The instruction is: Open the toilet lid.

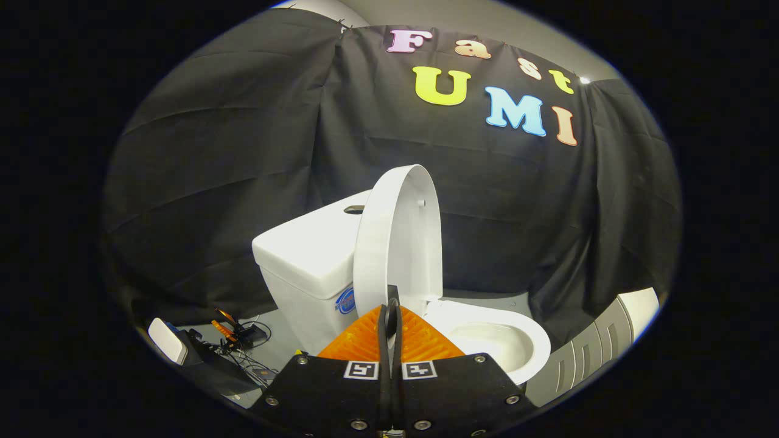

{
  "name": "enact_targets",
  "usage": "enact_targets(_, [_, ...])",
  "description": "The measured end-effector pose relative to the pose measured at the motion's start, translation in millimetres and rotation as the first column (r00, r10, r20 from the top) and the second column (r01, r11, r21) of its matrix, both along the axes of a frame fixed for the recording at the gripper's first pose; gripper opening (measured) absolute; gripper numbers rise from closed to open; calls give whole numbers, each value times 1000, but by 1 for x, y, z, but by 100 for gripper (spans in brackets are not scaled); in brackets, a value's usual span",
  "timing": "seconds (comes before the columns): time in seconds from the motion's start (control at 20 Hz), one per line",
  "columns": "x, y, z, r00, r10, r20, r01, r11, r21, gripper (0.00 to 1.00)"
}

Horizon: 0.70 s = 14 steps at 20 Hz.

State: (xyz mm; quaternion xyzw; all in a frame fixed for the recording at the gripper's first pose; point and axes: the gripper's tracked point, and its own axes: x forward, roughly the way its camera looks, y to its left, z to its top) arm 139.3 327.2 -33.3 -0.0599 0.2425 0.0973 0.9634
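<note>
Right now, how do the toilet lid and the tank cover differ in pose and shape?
The toilet lid stands raised, near upright, showing its inner face; the tank cover lies flat on the tank. The lid is a rounded oval; the tank cover is boxy with a button on top. The lid rises just ahead of the gripper, whose fingers are closed together on nothing; the tank cover sits beyond it. Both are glossy white.

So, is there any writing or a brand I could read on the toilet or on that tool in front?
Round sticker on the tank: too small and blurred to read.
Two square markers on the gripper: black-and-white patterns, no words.
Raised lid: no writing seen.
The gripper's fingers stand close together at the lid's lower edge; I cannot tell whether they pinch it.
</note>
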Motion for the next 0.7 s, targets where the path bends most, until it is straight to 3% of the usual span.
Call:
enact_targets(0.3, [-1,2,5,1000,17,17,-16,999,-34,1])
enact_targets(0.5, [-2,5,6,995,95,32,-98,988,116,8])
enact_targets(0.6, [1,-4,5,995,95,28,-99,982,161,21])
enact_targets(0.7, [-4,-11,14,993,107,59,-115,979,169,67])
